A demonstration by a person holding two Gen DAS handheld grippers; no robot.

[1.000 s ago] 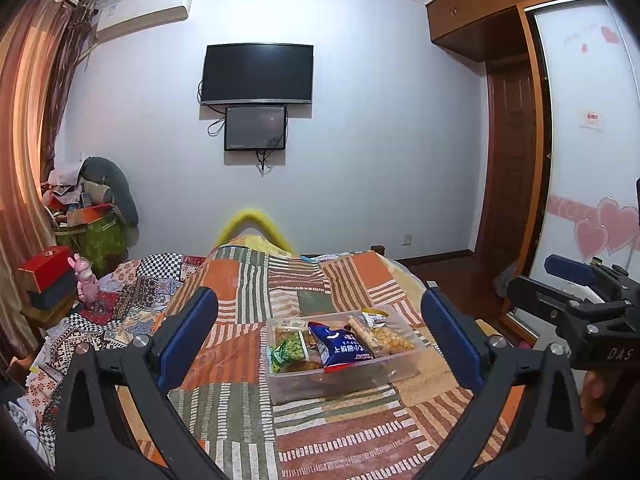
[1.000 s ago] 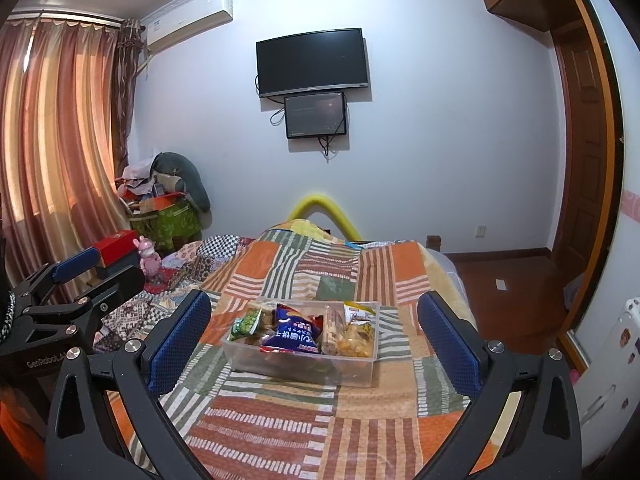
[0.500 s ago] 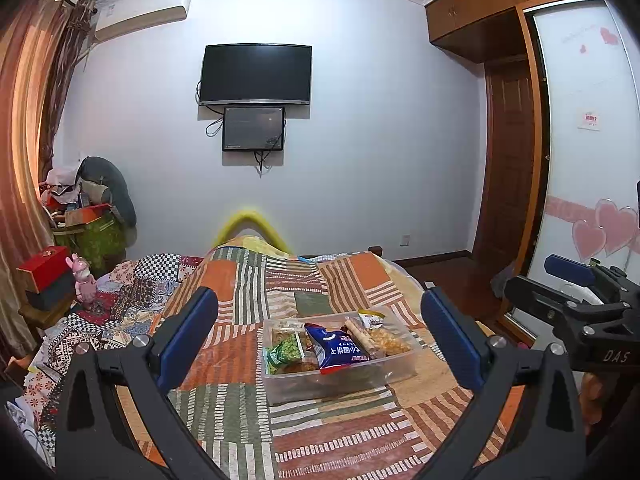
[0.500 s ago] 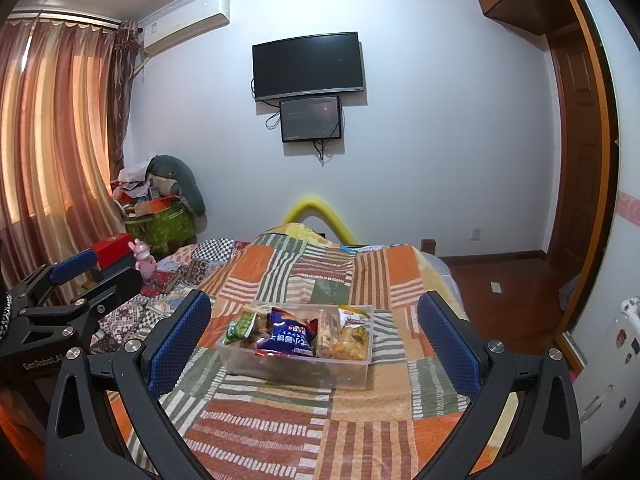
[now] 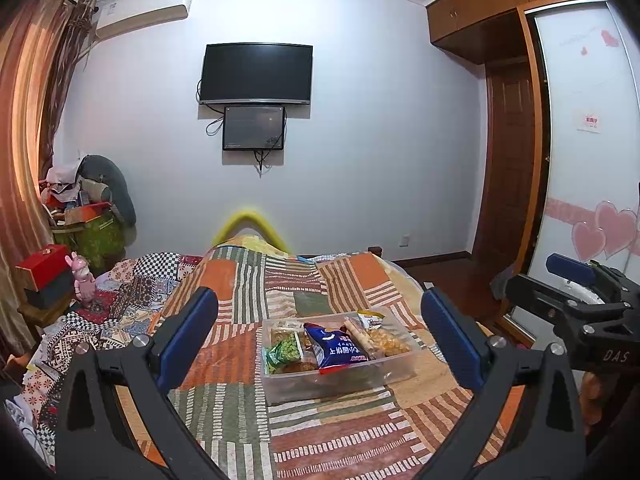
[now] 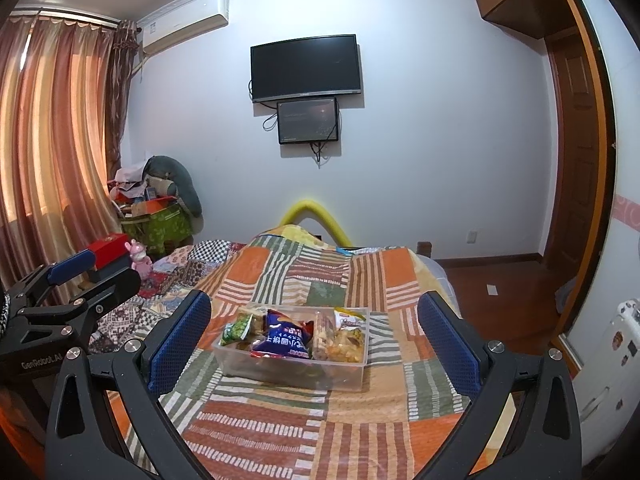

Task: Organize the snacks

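At the far left of the room, beyond the left edge of the bed (image 5: 248, 280), a red box (image 5: 42, 266) sits with a pink rabbit toy (image 5: 82, 276) just beside it, below the curtains (image 6: 52, 140).

The left claw (image 5: 320, 338) hangs above the bed's near end with its two blue-padded fingers (image 5: 188, 336) spread wide apart and nothing between them. In the right wrist view the same claw shows at the left edge, its jaws likewise apart.

A patchwork quilt (image 6: 320, 420) of orange, green and striped squares covers the bed. On it, about midway between the left and right edges and well back from the near edge, rests a clear plastic bin (image 5: 340, 380). Inside the bin, from left to right, lie a green pea packet (image 5: 286, 352), a blue snack bag (image 5: 336, 346) standing tilted in the middle, and a pale packet of yellowish crisps (image 5: 390, 342) against the right wall. A small white packet (image 5: 370, 320) leans at the bin's far right corner.

The right claw (image 6: 314, 334) is also held above the near end of the bed, fingers (image 6: 448, 342) wide apart and empty, with the bin seen between them but farther off. Neither claw touches the bin.

On the wall past the foot of the bed hangs a television (image 6: 306, 68) with a smaller screen (image 6: 308, 120) under it.
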